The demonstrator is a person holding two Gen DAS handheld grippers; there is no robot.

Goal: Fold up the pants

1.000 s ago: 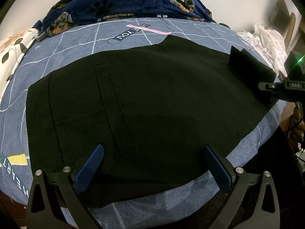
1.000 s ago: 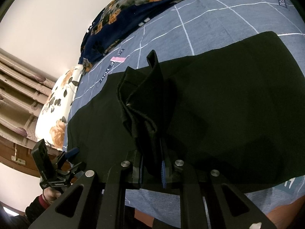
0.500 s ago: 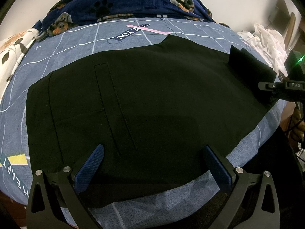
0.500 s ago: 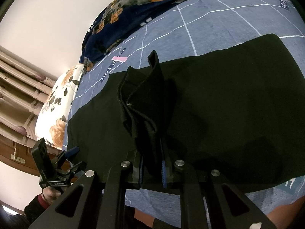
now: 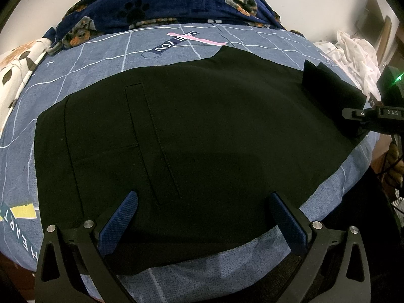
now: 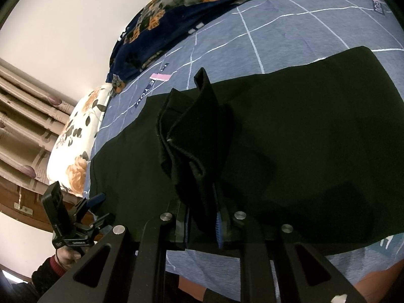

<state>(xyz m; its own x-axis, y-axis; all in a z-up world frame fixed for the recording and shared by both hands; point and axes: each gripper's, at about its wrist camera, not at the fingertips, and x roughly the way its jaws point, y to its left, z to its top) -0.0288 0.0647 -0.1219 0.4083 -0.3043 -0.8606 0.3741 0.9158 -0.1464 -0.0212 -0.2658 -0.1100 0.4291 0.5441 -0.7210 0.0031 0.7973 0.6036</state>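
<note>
Black pants [image 5: 202,116] lie spread flat across a blue grid-pattern bedsheet [image 5: 101,58]; a stitched pocket line shows at their left. My left gripper [image 5: 202,198] stands open above the near hem, its blue pads [image 5: 121,219] wide apart with nothing pinched. It also shows small at the lower left of the right wrist view, as the left gripper [image 6: 97,200]. My right gripper [image 6: 202,218] is shut on a bunched fold of the pants [image 6: 194,136], which stands up from its jaws. From the left wrist view, that raised corner [image 5: 328,88] meets the right gripper [image 5: 358,116] at the bed's right side.
A navy dog-print blanket [image 5: 189,2] is piled along the far side of the bed. A floral pillow [image 6: 75,136] lies at the head end by a wooden frame. White clothes [image 5: 353,53] are heaped beyond the right side. The bed's near edge runs just under both grippers.
</note>
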